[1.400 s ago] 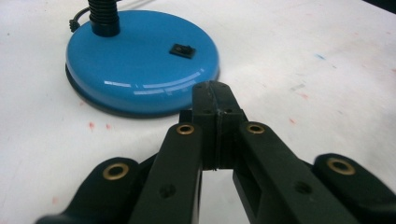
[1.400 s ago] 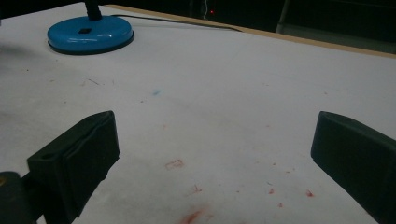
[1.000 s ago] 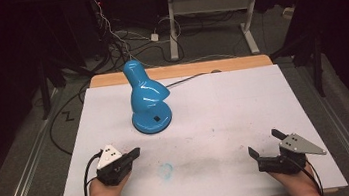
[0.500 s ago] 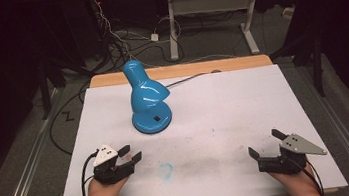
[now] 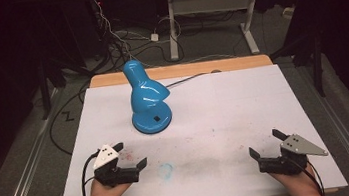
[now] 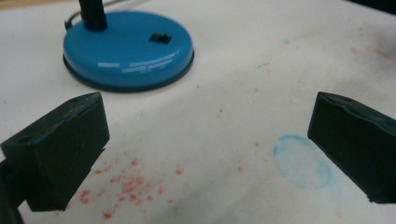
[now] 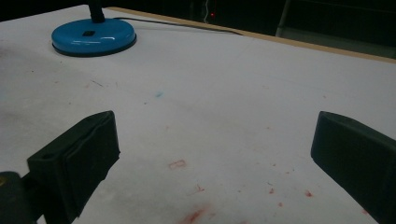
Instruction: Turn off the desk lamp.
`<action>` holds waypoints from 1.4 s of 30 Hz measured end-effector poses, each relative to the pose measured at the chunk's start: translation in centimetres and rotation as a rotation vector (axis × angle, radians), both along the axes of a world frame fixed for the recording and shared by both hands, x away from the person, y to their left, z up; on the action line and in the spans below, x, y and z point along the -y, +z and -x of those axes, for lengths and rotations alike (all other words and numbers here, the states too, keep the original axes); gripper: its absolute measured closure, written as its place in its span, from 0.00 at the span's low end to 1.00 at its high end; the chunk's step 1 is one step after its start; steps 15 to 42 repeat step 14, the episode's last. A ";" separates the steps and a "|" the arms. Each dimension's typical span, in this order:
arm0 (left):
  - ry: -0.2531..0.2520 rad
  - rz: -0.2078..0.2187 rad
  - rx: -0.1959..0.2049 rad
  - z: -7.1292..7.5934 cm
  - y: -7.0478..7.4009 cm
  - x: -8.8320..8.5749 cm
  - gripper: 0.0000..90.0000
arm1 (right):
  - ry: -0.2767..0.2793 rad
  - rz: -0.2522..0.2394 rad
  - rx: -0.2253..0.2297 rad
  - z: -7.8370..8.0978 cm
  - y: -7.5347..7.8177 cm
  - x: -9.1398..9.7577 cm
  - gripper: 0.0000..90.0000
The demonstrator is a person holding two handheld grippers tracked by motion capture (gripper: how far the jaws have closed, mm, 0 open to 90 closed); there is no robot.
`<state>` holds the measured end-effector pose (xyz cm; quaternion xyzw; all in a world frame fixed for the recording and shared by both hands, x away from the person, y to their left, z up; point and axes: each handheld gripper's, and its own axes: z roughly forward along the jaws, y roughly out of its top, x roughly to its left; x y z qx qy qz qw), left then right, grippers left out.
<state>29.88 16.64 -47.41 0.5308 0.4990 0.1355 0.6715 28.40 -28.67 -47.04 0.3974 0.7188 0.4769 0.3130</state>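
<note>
Lamp [image 5: 146,99], blue and glossy, stands on its round base toward the far left of the white surface [image 5: 244,104], its head tipped away toward the far edge and its cord [image 5: 188,79] trailing off to the back. Nobody is touching it, so whatever is meant for it looks not yet begun. Nearer, the left claw [image 5: 129,156] points at the base from the near left with its jaws spread wide and holding nothing. Well apart at the near right, the right claw [image 5: 266,147] rests low, likewise spread and holding nothing, over old red and blue stains.
</note>
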 end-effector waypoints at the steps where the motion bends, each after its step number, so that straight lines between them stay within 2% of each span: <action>1: -0.005 0.004 0.011 0.2 0.2 0.0 0.00 | -0.001 0.001 0.001 0.1 0.0 0.0 0.02; 4: -0.015 -0.004 0.024 0.4 0.3 0.2 0.00 | 0.008 0.007 -0.001 0.1 -0.1 0.0 0.02; 9: -0.011 -0.009 0.017 0.1 0.0 0.3 0.00 | 0.007 0.007 -0.010 -0.4 -0.3 -0.1 0.02; 42: -0.001 -0.004 0.022 0.3 0.2 0.1 0.00 | 0.010 0.010 -0.008 -0.2 -0.3 -0.2 0.02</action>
